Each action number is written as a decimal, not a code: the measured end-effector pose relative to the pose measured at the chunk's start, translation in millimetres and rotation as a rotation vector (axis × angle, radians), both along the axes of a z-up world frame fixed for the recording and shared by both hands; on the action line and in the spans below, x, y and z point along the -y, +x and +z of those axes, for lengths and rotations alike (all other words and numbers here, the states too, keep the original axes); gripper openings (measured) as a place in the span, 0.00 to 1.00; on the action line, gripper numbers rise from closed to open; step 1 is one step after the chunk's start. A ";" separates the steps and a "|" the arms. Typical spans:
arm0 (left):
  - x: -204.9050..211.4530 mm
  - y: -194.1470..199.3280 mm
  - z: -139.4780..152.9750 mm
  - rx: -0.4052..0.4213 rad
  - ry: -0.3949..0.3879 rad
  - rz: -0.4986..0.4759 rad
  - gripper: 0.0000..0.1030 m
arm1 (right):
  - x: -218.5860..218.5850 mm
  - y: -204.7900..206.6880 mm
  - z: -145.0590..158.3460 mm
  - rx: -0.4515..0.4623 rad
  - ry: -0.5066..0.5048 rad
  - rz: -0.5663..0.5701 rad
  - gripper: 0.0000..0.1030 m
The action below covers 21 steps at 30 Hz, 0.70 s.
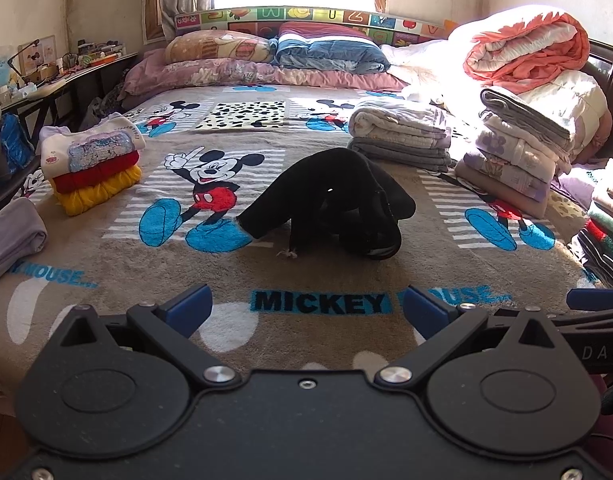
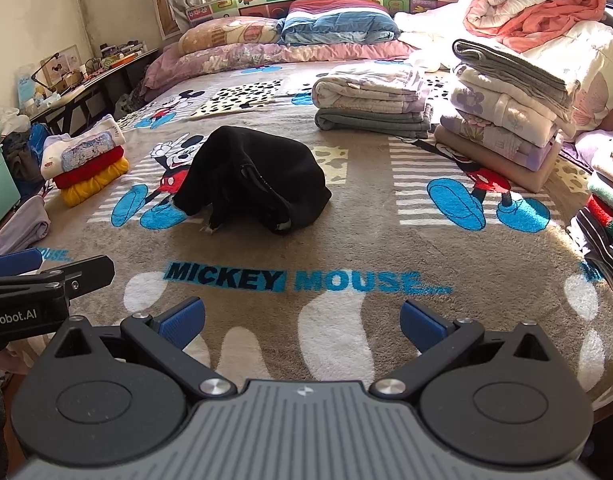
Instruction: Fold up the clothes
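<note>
Both grippers spread and empty above the Mickey Mouse blanket (image 1: 106, 264).

Left gripper (image 1: 306, 312) and right gripper (image 2: 302, 324) sit at lower frame; crumpled black garment (image 1: 330, 204) lies mid-frame, well apart from both, unfolded.

Open Mickey Mouse blanket (image 1: 318, 264) is lying between both wide-open grippers and the crumpled black garment (image 1: 330, 204). A red-and-yellow folded stack (image 1: 92, 168) is flanking the left side, grey-and-cream folded piles (image 2: 372, 100) are crowding the right, well apart.

Black hand-held gripper (image 1: 306, 312) — blue pads (image 1: 188, 310)
</note>
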<state>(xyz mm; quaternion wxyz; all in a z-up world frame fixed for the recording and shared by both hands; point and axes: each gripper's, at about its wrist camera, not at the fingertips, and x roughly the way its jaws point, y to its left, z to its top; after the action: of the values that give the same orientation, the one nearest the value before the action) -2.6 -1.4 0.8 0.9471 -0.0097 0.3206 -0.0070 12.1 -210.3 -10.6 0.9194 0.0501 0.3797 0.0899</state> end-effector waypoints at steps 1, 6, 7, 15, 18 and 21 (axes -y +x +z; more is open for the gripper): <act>-0.2 0.4 -0.3 -0.001 0.000 0.001 1.00 | -0.5 0.4 -0.8 0.000 -0.001 0.000 1.00; -3.2 5.6 -3.8 -0.012 -0.006 0.005 1.00 | 1.9 3.6 -2.4 0.003 0.015 -0.002 1.00; -4.1 7.2 -4.7 -0.015 -0.011 0.007 1.00 | 2.7 4.7 -3.2 0.004 0.021 -0.002 1.00; -12.2 21.7 -11.2 -0.032 -0.055 0.023 1.00 | 3.8 13.3 -5.8 0.035 0.043 0.024 1.00; -15.3 27.6 -13.1 -0.032 -0.074 0.029 1.00 | 2.6 18.9 -6.7 0.047 0.035 0.028 1.00; -19.4 34.6 -15.8 -0.035 -0.093 0.041 1.00 | 1.4 24.3 -9.5 0.054 0.028 0.033 1.00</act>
<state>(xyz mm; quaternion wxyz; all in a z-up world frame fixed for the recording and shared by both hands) 32.0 18.0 -15.0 0.9398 -0.0603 0.3363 -0.0023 36.4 -211.7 -20.2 0.9269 0.0540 0.3542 0.1118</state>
